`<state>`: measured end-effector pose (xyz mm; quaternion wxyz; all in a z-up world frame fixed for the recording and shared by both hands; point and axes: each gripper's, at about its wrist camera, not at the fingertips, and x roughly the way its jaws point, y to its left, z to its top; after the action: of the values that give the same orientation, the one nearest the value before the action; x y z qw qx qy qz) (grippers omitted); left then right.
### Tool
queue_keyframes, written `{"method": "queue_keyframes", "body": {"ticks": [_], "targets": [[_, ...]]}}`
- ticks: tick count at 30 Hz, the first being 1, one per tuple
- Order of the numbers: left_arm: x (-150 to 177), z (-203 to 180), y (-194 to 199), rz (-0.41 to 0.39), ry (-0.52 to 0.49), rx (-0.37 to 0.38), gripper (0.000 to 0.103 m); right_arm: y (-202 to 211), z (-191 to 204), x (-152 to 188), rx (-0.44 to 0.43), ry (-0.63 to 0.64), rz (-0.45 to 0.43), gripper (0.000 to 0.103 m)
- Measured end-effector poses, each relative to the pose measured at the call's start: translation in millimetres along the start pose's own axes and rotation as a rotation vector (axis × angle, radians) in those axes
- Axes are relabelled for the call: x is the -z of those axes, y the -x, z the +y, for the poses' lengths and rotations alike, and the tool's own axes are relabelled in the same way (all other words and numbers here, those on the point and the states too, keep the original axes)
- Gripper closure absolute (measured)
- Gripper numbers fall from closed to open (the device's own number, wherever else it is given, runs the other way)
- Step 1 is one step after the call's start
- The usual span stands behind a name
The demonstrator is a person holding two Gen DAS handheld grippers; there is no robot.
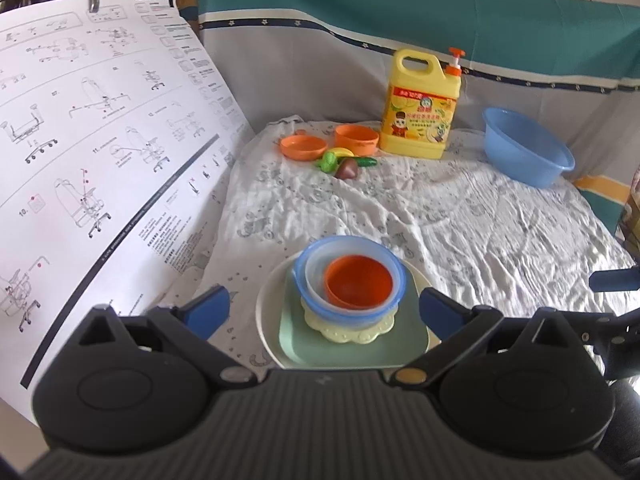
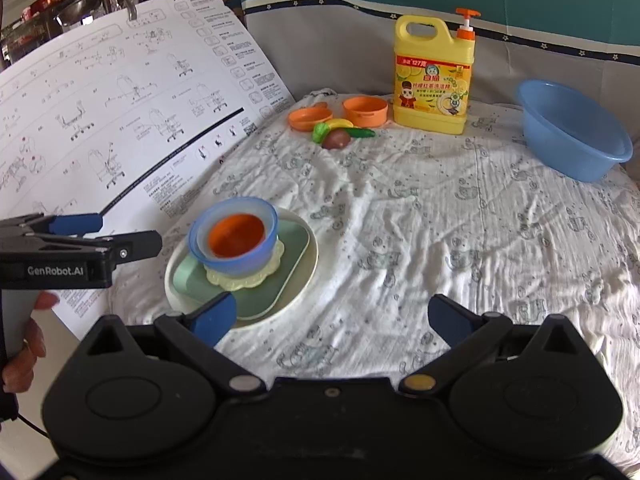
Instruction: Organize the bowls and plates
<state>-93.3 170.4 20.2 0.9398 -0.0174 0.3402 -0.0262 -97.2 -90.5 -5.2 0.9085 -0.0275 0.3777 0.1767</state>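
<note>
Along the left side of both views, a large white instruction sheet (image 1: 100, 140) is leaning up from the cloth, and you are holding your left gripper (image 1: 324, 312) close beside it with its blue fingers spread wide, gripping nothing. From the left wrist camera, the stack is sitting low in the centre of the frame between those fingers: a cream round plate (image 1: 266, 316) at the bottom, a green square plate (image 1: 360, 350) on it, a pale yellow scalloped dish (image 1: 348, 334), then a blue bowl (image 1: 384, 264) with a clear bowl and an orange bowl (image 1: 358, 282) nested inside. In the right wrist view that stack is lying left of centre, and your right gripper (image 2: 332, 320) is hovering wide open and empty, its left finger (image 2: 214, 318) overlapping the plate's near rim in the picture.

Further back, upper centre, an orange plate (image 1: 302, 147) and an orange cup (image 1: 357, 139) are sitting beside a cluster of toy vegetables (image 1: 344, 162). Just right of them a yellow detergent jug (image 1: 420, 108) is standing upright against the grey backdrop. At the upper right, a blue basin (image 1: 524, 146) is resting tilted on the wrinkled white cloth (image 1: 480, 220), well apart from the stack.
</note>
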Motion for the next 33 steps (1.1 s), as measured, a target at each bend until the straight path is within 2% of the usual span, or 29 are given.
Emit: {"method": "queue_keyframes", "body": {"ticks": [17, 33], "targets": [[22, 3, -32, 0.109, 0.024, 0.008, 0.000, -15, -4, 8, 0.019, 0.009, 0.035, 0.000], [29, 8, -44, 0.135, 0.024, -0.005, 0.000, -30, -3, 9, 0.028, 0.042, 0.068, 0.000]]}}
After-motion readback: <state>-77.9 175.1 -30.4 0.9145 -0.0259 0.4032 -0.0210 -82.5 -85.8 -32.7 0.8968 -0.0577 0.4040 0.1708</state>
